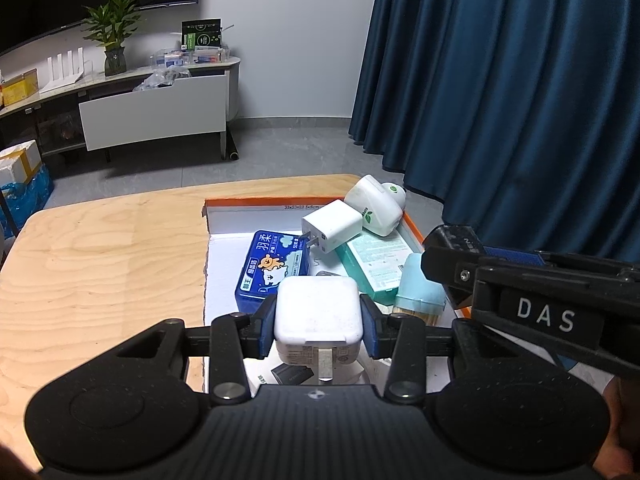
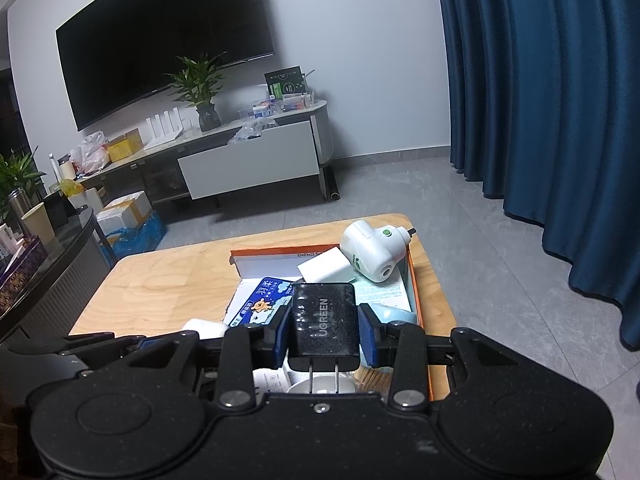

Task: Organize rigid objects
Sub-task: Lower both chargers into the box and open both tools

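1. Both grippers hang over the near end of the orange-rimmed box [image 1: 414, 226], pointing down-forward into it. Judgement: the next move turns on where each held charger goes down; free floor lies ahead-left of the fingers, and clutter ahead-right.
2. Left gripper [image 1: 319, 326]: pads clamped on the side faces of a white charger [image 1: 318, 312], prongs back toward the palm, its long axis along the fingers.
3. Right gripper [image 2: 323, 330]: clamped on the black UGREEN charger [image 2: 324, 322], prongs likewise back, long axis along the fingers.
4. Just beyond the left fingertips: the blue tissue pack [image 1: 272, 266]. Farther ahead-right: the second white charger [image 1: 332, 226] leaning on the white plug-in unit [image 1: 376, 204].
5. The right gripper sits close beside the left, to its right; they look apart, but only just.
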Demonstrator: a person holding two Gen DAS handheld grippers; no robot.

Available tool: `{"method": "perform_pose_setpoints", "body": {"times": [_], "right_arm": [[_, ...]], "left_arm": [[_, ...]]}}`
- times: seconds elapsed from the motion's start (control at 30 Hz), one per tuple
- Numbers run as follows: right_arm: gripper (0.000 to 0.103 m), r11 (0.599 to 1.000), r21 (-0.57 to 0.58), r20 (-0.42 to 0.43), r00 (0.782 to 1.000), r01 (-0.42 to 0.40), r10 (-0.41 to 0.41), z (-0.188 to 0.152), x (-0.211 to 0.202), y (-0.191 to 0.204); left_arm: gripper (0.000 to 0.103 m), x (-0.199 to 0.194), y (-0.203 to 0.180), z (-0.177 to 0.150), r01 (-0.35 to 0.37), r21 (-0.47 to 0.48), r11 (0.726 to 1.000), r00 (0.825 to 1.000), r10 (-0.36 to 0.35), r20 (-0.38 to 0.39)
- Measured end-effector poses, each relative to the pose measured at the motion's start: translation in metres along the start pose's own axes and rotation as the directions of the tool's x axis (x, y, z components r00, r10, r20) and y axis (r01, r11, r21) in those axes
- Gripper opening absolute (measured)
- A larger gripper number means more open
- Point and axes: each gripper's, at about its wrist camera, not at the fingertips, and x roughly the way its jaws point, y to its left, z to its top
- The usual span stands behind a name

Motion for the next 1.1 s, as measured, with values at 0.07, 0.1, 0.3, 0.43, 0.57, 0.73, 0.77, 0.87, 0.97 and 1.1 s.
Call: {"method": "perform_pose_setpoints", "body": {"times": [0.07,0.1,0.3,0.43,0.57,0.73,0.77,0.87,0.97,1.1], "right_arm": [[0.044,1.0,-0.001,-0.005,1.0,0.002,-0.002,0.001,0.003,0.0],[0.044,1.0,-0.002,-0.007,1.0,0.003,-0.003,0.002,0.005,0.0],[0.044,1.0,-0.002,-0.02,1.0,0.006,-0.006,0.005,0.015,-0.002],[0.044,1.0,-0.003,-0.022,1.0,0.007,-0.007,0.007,0.021,-0.003],[0.044,1.0,-0.005,-0.022,1.0,0.007,-0.007,0.008,0.024,-0.003],[0.044,1.0,-0.007,-0.029,1.0,0.01,-0.01,0.013,0.033,-0.004],[0.044,1.0,-0.006,-0.03,0.999,0.01,-0.01,0.015,0.034,-0.005],[0.045,1.0,0.0,-0.028,0.999,0.014,-0.014,0.017,0.039,-0.005],[0.047,1.0,0.02,-0.01,1.0,0.015,-0.014,0.017,0.038,-0.008],[0.047,0.999,0.03,0.018,0.999,0.026,-0.026,0.018,0.029,-0.012]], "left_arm": [[0.042,0.003,0.001,0.001,0.001,-0.004,1.0,1.0,-0.001,-0.004],[0.042,0.004,0.001,0.002,0.001,-0.005,1.0,1.0,-0.001,-0.005],[0.042,0.012,0.0,0.003,0.004,-0.006,1.0,1.0,-0.004,-0.012],[0.042,0.018,0.0,0.003,0.006,-0.009,1.0,1.0,-0.006,-0.02],[0.042,0.024,-0.001,0.005,0.008,-0.012,1.0,1.0,-0.008,-0.028],[0.042,0.029,-0.002,0.007,0.011,-0.011,1.0,0.999,-0.011,-0.03],[0.042,0.029,-0.002,0.007,0.011,-0.012,1.0,0.999,-0.012,-0.03],[0.042,0.033,-0.003,0.008,0.013,-0.013,1.0,0.999,-0.013,-0.034],[0.042,0.037,-0.005,0.01,0.022,-0.016,1.0,0.999,-0.022,-0.036],[0.042,0.041,-0.005,0.01,0.048,-0.02,0.999,0.998,-0.049,-0.044]]}}
